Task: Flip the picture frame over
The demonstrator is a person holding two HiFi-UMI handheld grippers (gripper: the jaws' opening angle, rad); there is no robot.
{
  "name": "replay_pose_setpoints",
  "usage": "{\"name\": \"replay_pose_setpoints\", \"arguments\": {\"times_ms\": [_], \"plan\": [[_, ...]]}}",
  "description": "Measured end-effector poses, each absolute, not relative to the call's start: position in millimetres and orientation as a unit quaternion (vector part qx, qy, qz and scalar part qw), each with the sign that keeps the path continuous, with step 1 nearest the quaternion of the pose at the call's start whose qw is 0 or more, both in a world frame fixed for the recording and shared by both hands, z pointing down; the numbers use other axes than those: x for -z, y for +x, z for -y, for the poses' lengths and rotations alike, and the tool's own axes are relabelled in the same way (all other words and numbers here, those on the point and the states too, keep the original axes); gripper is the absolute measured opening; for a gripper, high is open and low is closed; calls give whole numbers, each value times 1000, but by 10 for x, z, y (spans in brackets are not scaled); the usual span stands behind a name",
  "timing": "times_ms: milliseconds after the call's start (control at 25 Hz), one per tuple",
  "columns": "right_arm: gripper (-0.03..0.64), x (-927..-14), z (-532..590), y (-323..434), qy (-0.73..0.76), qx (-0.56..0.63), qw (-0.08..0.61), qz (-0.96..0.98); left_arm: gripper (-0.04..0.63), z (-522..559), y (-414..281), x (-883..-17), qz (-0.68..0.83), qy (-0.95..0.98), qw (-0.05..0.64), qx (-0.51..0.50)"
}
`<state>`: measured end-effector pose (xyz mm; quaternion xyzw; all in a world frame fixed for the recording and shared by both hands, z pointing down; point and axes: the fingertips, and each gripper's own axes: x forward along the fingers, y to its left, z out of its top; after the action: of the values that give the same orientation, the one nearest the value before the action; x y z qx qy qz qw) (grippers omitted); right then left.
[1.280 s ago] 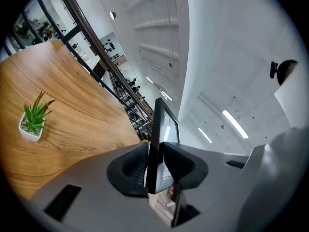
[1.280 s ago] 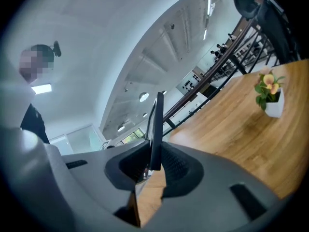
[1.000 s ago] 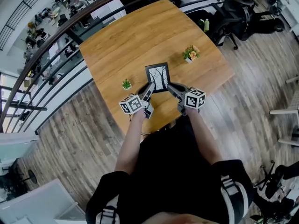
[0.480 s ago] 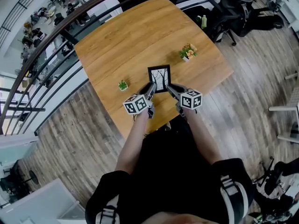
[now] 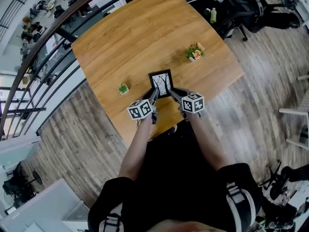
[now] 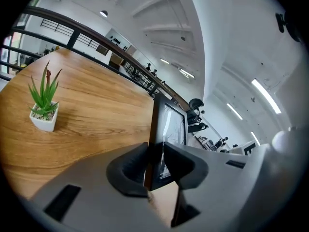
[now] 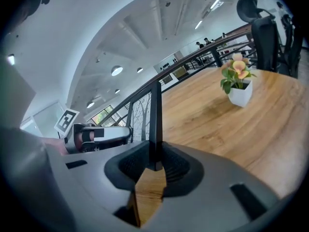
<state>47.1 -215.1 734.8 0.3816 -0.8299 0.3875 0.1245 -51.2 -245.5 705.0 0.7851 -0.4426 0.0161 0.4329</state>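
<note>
Picture frame (image 5: 161, 83) gripped at both side edges.

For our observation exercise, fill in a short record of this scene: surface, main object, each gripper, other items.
Surface: wooden table
Main object: picture frame, tree picture facing the head camera
Left gripper: shut on the frame's left edge
Right gripper: shut on the frame's right edge
Other items: small green plant; flowering plant
</note>
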Motion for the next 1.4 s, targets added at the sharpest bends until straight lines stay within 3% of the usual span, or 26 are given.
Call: {"name": "replay_pose_setpoints", "arguments": {"times_ms": [800,1400], "plan": [[91,-8191,2325,672,351,-403,240,810,114,2474,-298,-8053,462,722,509,-79],[104,-8338,2444,767,361,-362,288,810,114,2521,-169,-8163,471,728,482,-129]]}}
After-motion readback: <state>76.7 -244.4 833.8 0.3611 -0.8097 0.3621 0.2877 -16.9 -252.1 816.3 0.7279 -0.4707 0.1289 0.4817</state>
